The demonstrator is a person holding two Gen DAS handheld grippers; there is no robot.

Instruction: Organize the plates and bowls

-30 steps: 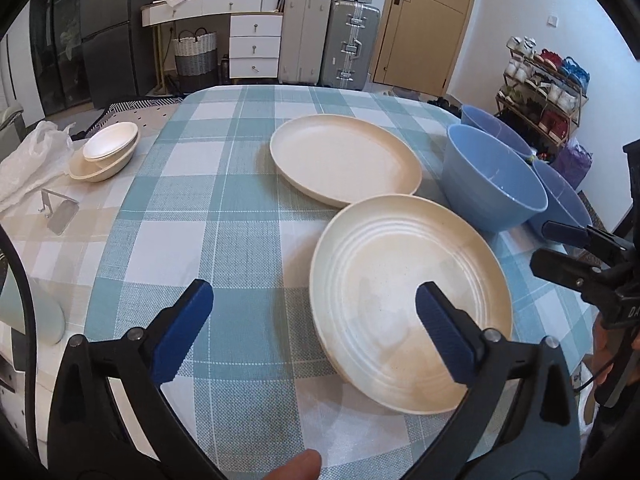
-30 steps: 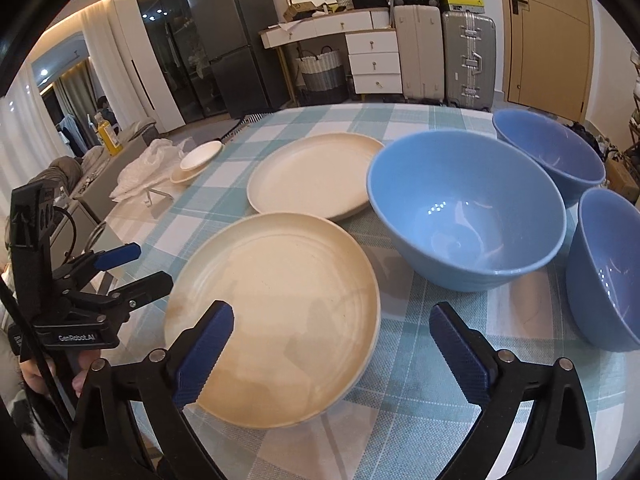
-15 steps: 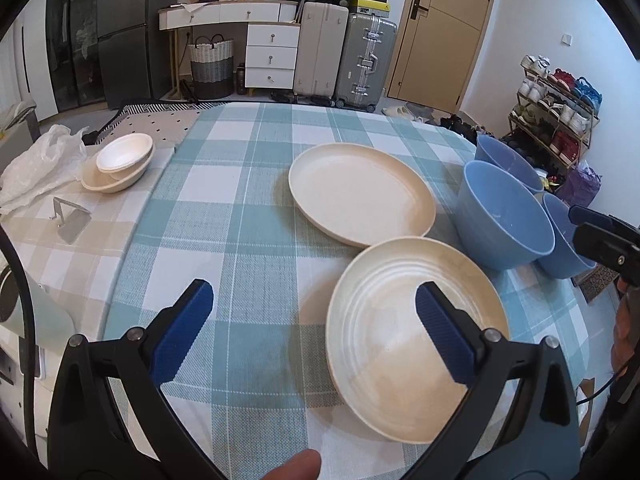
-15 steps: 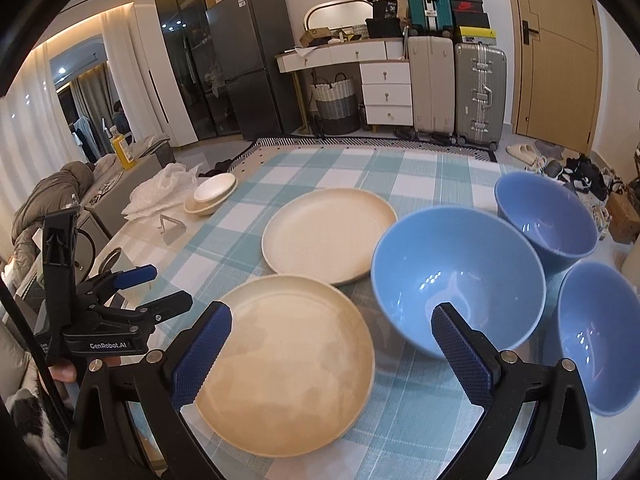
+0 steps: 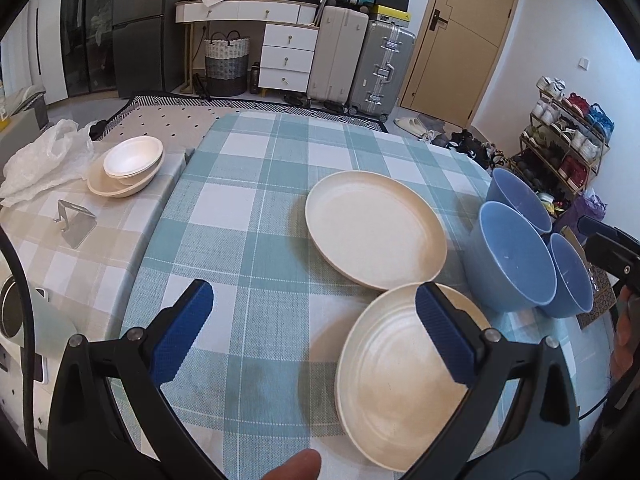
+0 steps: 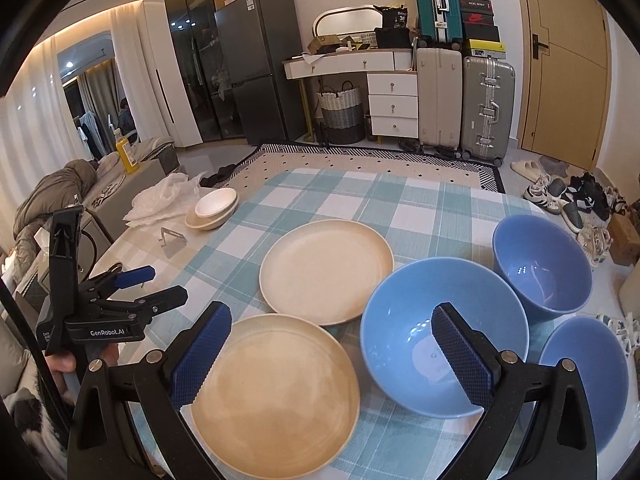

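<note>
- On the checked tablecloth point(image 5: 256, 208) in front of me lie two cream plates, both flat: the near plate point(image 5: 400, 392) closest to me, the far plate point(image 5: 376, 228) just behind it, their rims almost meeting.
- To the right of the plates stand three blue bowls, all upright and bunched close: the big bowl point(image 6: 444, 336) just beside the near plate, the far bowl point(image 6: 544, 264) behind it, and the third bowl point(image 6: 584, 376) at the right edge of the table.
- My left gripper point(image 5: 316, 328) hangs above the table with its jaws spread wide and nothing between them; its right blue pad point(image 5: 444, 336) sits over the near plate, whether touching I cannot tell.
- My right gripper point(image 6: 332, 356) is likewise wide apart and empty, above the gap between the near plate and the big bowl.
- Off to the left, on a beige checked cloth point(image 5: 48, 240), a small white bowl point(image 5: 132, 156) sits nested in a cream dish point(image 5: 116, 188), near a crumpled plastic bag point(image 5: 40, 160) and a small metal stand point(image 5: 74, 224).
</note>
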